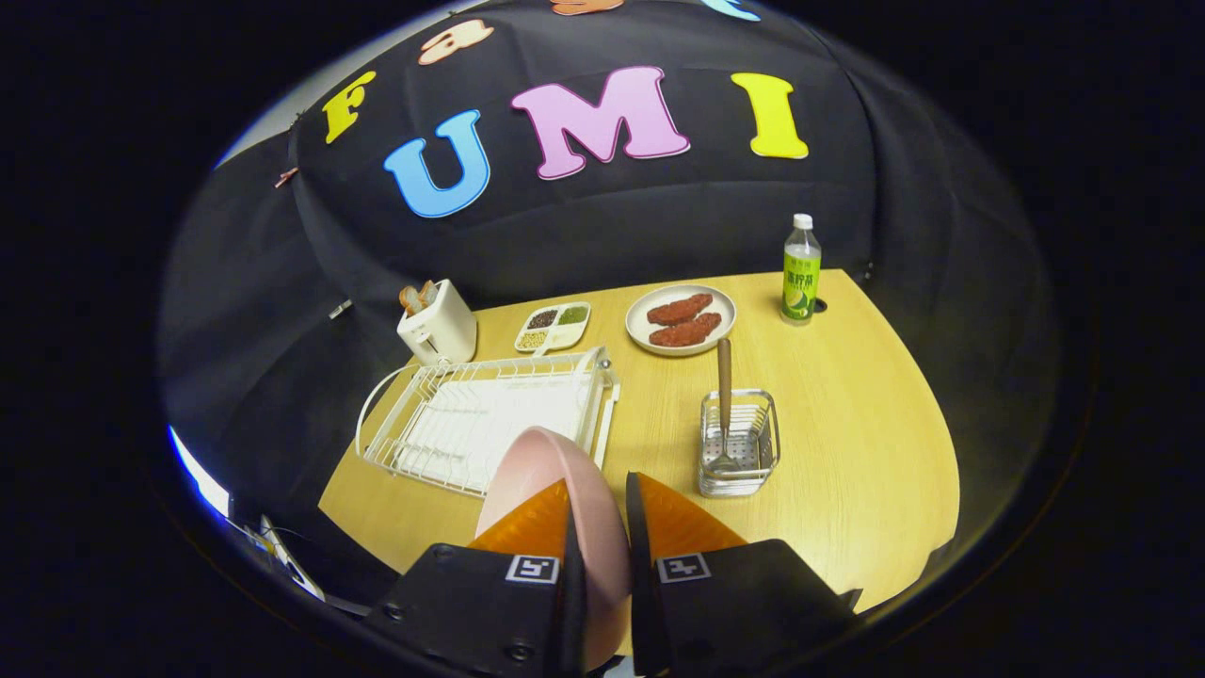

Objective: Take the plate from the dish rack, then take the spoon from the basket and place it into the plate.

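Plate (pixel 546 471), pink and standing on its edge, sits right between the two fingers of the gripper (pixel 602 513). Both fingers press on it, one on each side, so the gripper is holding the plate tight. The round top of the plate sticks up past the fingertips and covers the near corner of the dish rack.

Far off on the left, near the black wall, is a white toaster (pixel 438 325) with bread poking out of the top. In front of it lies the white wire dish rack (pixel 471 414), just beyond the fingers. Behind the rack is a small white tray (pixel 554 327) with little piles of food in four parts.

Next comes a white dish (pixel 680 319) with two dark red pieces of food on it. Closer in, just ahead of the right finger and a bit to the right, stands a shiny metal basket (pixel 740 443). The spoon (pixel 724 395) stands inside it, brown handle up.

Farthest right, at the back of the wooden table (pixel 866 414), is a green bottle (pixel 801 270) with a white cap.
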`<state>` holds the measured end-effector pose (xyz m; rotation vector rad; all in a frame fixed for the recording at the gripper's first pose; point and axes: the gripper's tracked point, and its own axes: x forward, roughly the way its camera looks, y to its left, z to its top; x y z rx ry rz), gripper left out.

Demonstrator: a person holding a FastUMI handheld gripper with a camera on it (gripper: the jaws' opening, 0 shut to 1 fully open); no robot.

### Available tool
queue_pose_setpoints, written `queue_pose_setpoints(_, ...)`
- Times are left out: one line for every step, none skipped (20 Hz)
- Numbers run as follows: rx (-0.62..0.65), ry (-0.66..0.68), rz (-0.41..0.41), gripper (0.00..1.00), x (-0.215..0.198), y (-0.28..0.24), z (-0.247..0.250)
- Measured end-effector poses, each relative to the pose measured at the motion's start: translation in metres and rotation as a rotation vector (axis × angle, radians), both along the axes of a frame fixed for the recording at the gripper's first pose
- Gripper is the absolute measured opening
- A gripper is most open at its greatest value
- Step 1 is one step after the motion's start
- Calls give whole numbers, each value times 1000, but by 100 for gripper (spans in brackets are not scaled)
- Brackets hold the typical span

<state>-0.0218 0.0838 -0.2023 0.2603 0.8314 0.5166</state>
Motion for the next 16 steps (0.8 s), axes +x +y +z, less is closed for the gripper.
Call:
queue_pose_setpoints(23,16,10,23,-5,-7,-5)
queue_pose_setpoints(39,34,18,23,-8,-15,-13)
queue_pose_setpoints(53,56,33,23,-13,-20,-22)
queue_pose_setpoints(69,77,53,23,-17,-22,-32)
queue_pose_setpoints(80,95,78,23,-21,-24,-44)
queue_pose_setpoints(85,107,92,23,-22,-26,-56)
queue_pose_setpoints(85,114,102,23,-21,-28,-70)
queue_pose_setpoints(91,128,113,23,-22,-27,-81)
queue_pose_setpoints(101,146,124,23,-25,-24,-91)
queue_pose_setpoints(110,158,134,23,-29,-22,-100)
queue_pose_setpoints(113,170,145,23,-32,-19,-110)
queue_pose_setpoints(110,165,163,23,-33,-18,-117)
queue_pose_setpoints(102,145,175,24,-31,-17,-123)
queue_pose_setpoints(90,123,189,24,-29,-18,-130)
queue_pose_setpoints(109,117,200,24,-27,-12,-137)
queue_pose_setpoints(126,124,202,24,-25,-14,-136)
